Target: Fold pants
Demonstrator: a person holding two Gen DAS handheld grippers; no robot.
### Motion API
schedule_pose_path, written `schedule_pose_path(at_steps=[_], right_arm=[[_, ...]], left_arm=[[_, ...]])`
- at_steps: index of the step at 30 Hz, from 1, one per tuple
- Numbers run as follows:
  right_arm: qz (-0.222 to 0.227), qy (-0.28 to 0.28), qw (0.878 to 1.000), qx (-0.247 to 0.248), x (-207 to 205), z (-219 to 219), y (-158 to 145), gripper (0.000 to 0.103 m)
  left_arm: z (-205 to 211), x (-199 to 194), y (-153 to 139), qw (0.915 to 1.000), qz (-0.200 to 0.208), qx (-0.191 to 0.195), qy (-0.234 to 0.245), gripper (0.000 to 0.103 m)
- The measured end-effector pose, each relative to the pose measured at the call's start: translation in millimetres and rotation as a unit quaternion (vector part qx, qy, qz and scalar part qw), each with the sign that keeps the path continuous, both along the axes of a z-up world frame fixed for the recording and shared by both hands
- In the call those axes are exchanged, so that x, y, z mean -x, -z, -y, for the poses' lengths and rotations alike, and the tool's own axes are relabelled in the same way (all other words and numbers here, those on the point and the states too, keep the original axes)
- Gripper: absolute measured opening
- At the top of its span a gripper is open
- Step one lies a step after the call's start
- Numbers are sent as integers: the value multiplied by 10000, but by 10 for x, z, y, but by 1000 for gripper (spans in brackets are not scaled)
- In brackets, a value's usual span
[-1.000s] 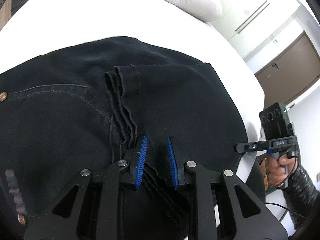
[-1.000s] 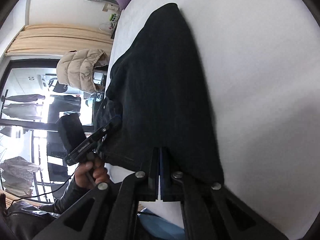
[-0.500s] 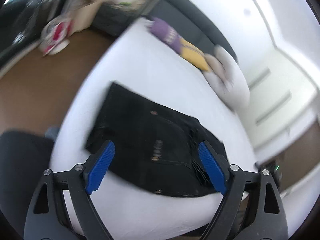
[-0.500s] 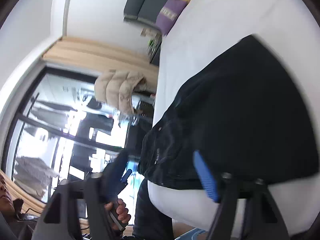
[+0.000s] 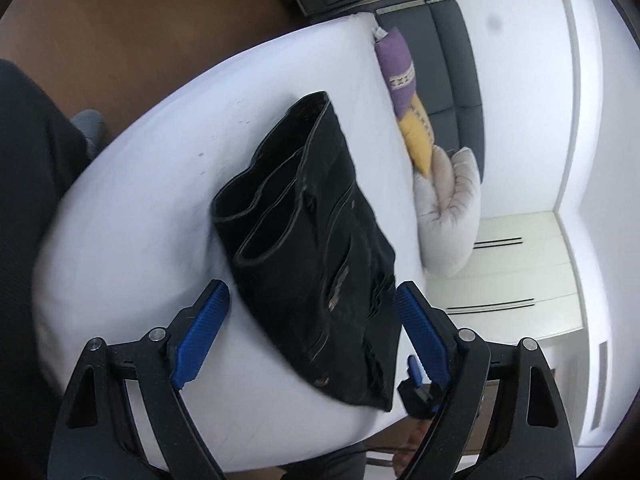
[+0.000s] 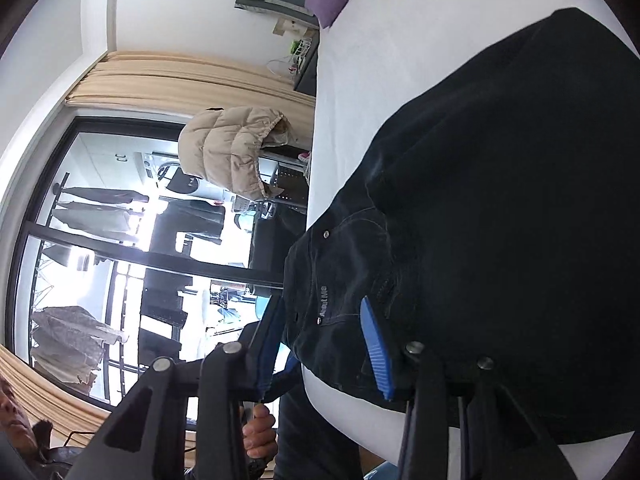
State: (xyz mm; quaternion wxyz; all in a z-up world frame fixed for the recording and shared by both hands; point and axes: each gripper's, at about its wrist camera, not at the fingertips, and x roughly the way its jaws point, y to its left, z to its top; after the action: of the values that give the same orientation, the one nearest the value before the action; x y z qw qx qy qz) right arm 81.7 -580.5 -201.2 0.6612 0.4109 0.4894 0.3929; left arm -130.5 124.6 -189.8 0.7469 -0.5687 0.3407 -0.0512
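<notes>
The black pants (image 5: 316,248) lie folded into a compact rectangle on the white bed (image 5: 152,216), waistband and open leg ends toward the left in the left wrist view. They fill the right of the right wrist view (image 6: 500,220), pocket rivets and a small label showing. My left gripper (image 5: 316,336) is open and empty, raised above the near end of the pants. My right gripper (image 6: 324,348) is open and empty, close over the waist corner at the bed's edge.
Purple (image 5: 394,68) and yellow (image 5: 418,136) cushions and a pale quilted pillow (image 5: 452,216) lie along the far side of the bed. A dark headboard (image 5: 456,60), white wardrobe (image 5: 516,272) and brown floor (image 5: 120,40) surround it. A beige puffer jacket (image 6: 232,152) hangs by the window.
Both grippers have let go of the pants and opened wide. Both have pulled back and up from the fabric, which now lies folded on the bed.
</notes>
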Motion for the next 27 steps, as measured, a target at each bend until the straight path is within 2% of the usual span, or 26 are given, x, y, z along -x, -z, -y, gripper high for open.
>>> schedule_pose_path(at_steps=[2,5,9,11,13,17,21,22,23,27], right_arm=[[-37,26,10000,-11,-15,30,10,42],[-52,36,9999,96,-50,56,-10,37],[-101,-130,9984,536,-164,-40,-43,20],[-143,-277,9963,799,-269,-158,-35,14],[-170,-404,9945,952,-345,-272,-11,12],[-228,-724,9891,1263,-490,-565,74,12],[-396,-937,9805,1684,-612,-762,231,10],[-477,-983,9760,1882,-636,-800,310,7],[-555,-1013,9715,2068,-650,-825,386,0],[-577,-960,9717,2078,-618,-817,491,0]], left_arm=[[-11,-50,88,9999,24,150,-78,84],[-9,-232,109,9996,-8,229,-185,72],[-4,-372,160,9990,-92,422,-91,35],[30,-408,174,9991,-78,410,-7,30],[39,-439,137,9997,-30,256,59,23],[93,-515,42,9998,59,59,154,19],[149,-607,-64,9990,116,-309,301,18],[169,-629,-108,9987,130,-364,325,18],[189,-658,-150,9982,157,-450,364,18],[261,-672,-328,9950,272,-803,520,17]])
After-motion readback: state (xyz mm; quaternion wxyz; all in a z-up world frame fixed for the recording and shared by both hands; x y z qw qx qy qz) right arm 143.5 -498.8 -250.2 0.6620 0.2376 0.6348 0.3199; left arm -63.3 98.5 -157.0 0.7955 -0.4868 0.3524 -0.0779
